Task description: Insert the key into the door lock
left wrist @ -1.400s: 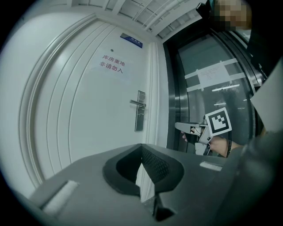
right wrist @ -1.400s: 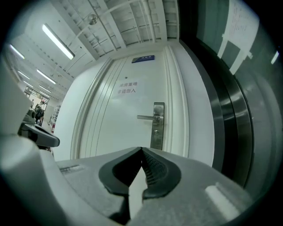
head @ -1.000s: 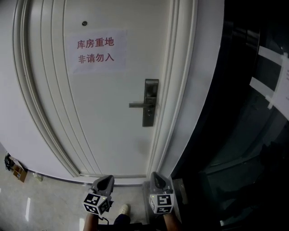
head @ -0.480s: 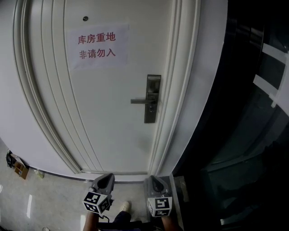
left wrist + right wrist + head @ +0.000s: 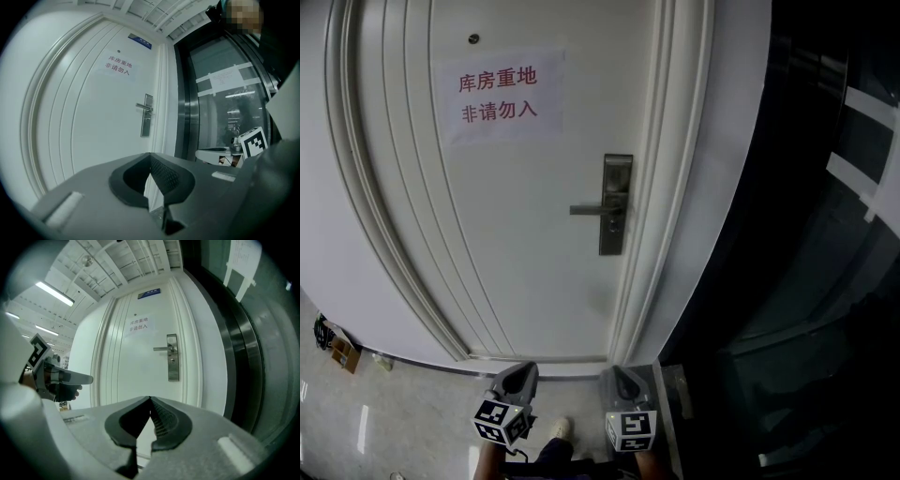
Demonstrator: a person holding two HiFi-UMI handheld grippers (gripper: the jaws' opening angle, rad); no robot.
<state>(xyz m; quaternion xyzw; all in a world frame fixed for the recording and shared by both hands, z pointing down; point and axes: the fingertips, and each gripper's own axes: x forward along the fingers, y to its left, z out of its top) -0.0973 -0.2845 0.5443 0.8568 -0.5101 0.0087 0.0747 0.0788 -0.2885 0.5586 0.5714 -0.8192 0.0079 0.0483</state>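
Lock (image 5: pixel 616 204) sits well ahead of and above your left claw (image 5: pixel 525 368) and right claw (image 5: pixel 622 371), both pinched closed on nothing. No key shows, so you risk arriving with nothing to insert.

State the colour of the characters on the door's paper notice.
Red, on the white paper notice; clearest in the head view.

White door (image 5: pixel 534 234), red lettering.
Sign (image 5: pixel 499 97), upper left, red on white; lock plate (image 5: pixel 617 204) silver; left cube (image 5: pixel 502 422) black-and-white squares.
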